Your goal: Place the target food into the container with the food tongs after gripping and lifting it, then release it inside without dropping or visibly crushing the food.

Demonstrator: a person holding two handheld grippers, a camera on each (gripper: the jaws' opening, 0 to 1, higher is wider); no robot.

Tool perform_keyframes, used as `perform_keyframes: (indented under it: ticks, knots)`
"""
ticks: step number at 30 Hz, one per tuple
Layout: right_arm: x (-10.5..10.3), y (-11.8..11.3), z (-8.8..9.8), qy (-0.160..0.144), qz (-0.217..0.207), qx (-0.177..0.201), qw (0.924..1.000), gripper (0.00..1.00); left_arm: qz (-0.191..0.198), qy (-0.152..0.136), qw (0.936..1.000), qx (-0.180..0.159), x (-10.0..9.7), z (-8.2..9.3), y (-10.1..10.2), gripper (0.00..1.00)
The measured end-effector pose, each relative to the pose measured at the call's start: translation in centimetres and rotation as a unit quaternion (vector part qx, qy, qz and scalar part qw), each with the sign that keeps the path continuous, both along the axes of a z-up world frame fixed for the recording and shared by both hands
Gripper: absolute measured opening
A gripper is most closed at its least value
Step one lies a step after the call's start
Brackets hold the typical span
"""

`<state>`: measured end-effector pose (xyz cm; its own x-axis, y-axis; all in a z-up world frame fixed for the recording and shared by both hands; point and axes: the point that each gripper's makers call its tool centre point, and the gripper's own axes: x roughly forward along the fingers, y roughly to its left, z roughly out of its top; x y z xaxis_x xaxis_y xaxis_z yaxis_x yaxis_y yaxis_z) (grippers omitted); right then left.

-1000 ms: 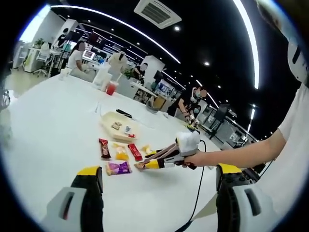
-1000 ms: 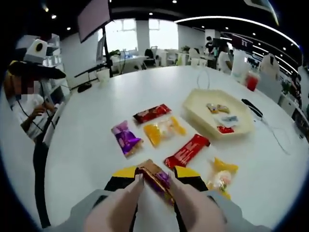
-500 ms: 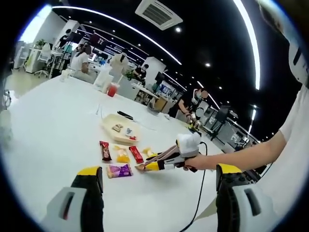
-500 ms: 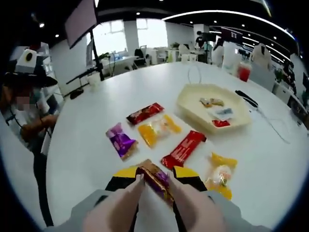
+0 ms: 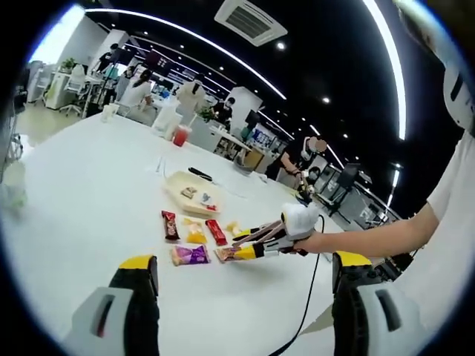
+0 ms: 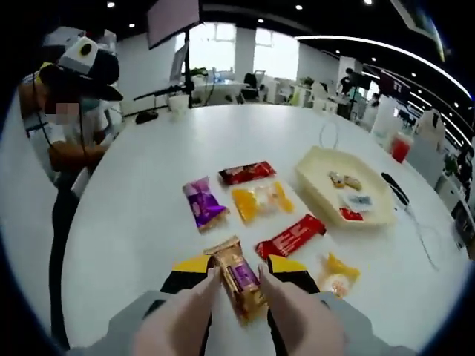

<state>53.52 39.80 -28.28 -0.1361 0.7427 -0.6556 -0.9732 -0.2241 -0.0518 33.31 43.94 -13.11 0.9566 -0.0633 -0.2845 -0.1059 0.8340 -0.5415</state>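
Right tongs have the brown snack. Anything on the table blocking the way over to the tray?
The tongs hold the brown snack. A red bar and orange packet lie between it and the tray, flat; carried above them, nothing visible blocks.

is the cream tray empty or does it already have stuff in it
Not empty. In the right gripper view the cream tray holds a few small wrapped snacks; the brown-and-purple packet is in the right claw, outside the tray.

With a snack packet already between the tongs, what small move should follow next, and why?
Probably carry it toward the cream tray. The right gripper is shut on the tongs, which pinch a brown packet that looks lifted off the white table; the tray sits ahead and to the right, beyond the red packet.
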Motion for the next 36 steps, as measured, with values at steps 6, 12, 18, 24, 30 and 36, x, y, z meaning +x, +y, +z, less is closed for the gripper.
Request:
perform_keyframes:
  ticks: [6,12,18,24,30,36]
  knots:
    - [-1.9,-0.1,-1.5,0.004,0.064,-0.033,0.9974,0.27,0.005,-0.001,1.0000,-0.001,-0.3,0.1,0.2,0.98]
    - [-1.1,-0.1,-1.6,0.056,-0.011,-0.035,0.9977,0.26,0.006,-0.001,1.0000,-0.006,-0.6,-0.1,0.2,0.98]
    - [-0.5,0.2,-1.7,0.044,-0.072,-0.051,0.9951,0.22,0.004,-0.006,0.9999,-0.010,-0.1,-0.1,0.3,0.98]
    - [-0.4,0.4,-1.9,0.042,-0.107,-0.054,0.9919,0.21,-0.015,-0.010,0.9998,-0.004,1.1,0.2,0.3,0.97]
    - [-0.2,0.9,-1.0,0.108,-0.176,-0.054,0.9770,0.21,-0.015,-0.036,0.9992,-0.001,1.8,1.5,0.6,0.97]
    - [0.3,-0.2,3.0,0.109,-0.195,-0.024,0.9744,0.21,-0.032,-0.041,0.9986,-0.004,2.2,1.3,0.4,0.97]
